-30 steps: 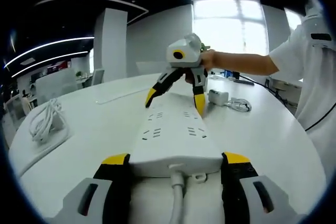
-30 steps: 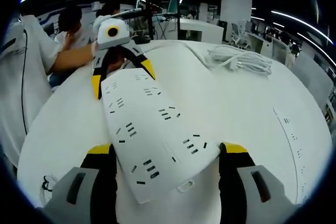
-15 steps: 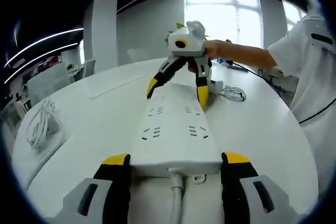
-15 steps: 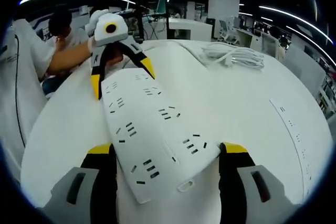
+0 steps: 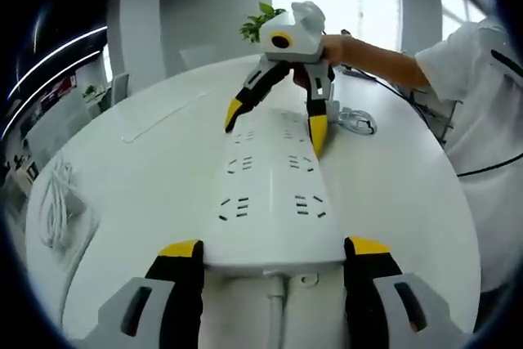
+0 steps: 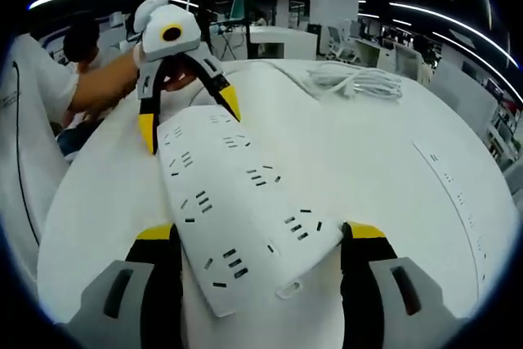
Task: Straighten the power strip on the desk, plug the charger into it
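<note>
The white power strip (image 5: 271,202) lies flat on the round white counter (image 5: 147,177), held at both ends. In the left gripper view the left tongs (image 5: 273,252) stand at the near end, where the strip's cord leaves it, their yellow-tipped jaws set against its two long sides and gripping it. At the far end the right tongs (image 5: 275,126) straddle the strip with jaws spread to its width. In the right gripper view the right tongs (image 6: 257,235) clasp the near end, and the left tongs (image 6: 189,114) bracket the far one. The white charger (image 5: 333,112) with its looped cable sits on the counter just right of the strip's far end. A coiled white cable (image 6: 357,83) lies well apart on the counter.
</note>
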Available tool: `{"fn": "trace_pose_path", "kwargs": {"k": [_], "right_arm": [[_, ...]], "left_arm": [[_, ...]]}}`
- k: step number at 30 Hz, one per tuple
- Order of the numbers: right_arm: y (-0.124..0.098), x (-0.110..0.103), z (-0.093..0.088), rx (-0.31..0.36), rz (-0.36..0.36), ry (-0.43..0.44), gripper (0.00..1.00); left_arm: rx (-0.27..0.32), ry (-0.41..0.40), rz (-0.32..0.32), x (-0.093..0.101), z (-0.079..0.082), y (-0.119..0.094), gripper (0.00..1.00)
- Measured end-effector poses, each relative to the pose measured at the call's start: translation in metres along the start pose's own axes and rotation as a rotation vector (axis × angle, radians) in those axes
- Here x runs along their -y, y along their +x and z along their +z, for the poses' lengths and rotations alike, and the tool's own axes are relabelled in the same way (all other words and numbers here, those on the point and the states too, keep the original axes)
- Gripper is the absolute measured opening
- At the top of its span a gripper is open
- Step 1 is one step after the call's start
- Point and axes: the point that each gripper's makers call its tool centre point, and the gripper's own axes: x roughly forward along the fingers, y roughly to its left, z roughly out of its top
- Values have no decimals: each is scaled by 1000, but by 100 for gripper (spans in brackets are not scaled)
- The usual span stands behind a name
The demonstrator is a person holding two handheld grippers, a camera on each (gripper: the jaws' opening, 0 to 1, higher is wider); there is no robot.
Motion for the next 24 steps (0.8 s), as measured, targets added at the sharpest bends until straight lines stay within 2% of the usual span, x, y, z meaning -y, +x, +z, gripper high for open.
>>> {"fn": "trace_pose_path", "kwargs": {"k": [7, 12, 20, 24], "right_arm": [[-6, -9, -2, 10, -32, 28, 78], [-9, -19, -2, 34, -64, 53, 79], [-11, -29, -3, 43, -108, 90, 79], [-10, -36, -1, 58, -110, 94, 79]], "left_arm": [[-100, 35, -14, 3, 0, 0, 71], [-198, 61, -35, 7, -3, -3, 71], [-283, 95, -61, 2, -1, 1, 71], [-329, 130, -81, 20, 3, 7, 70]]}}
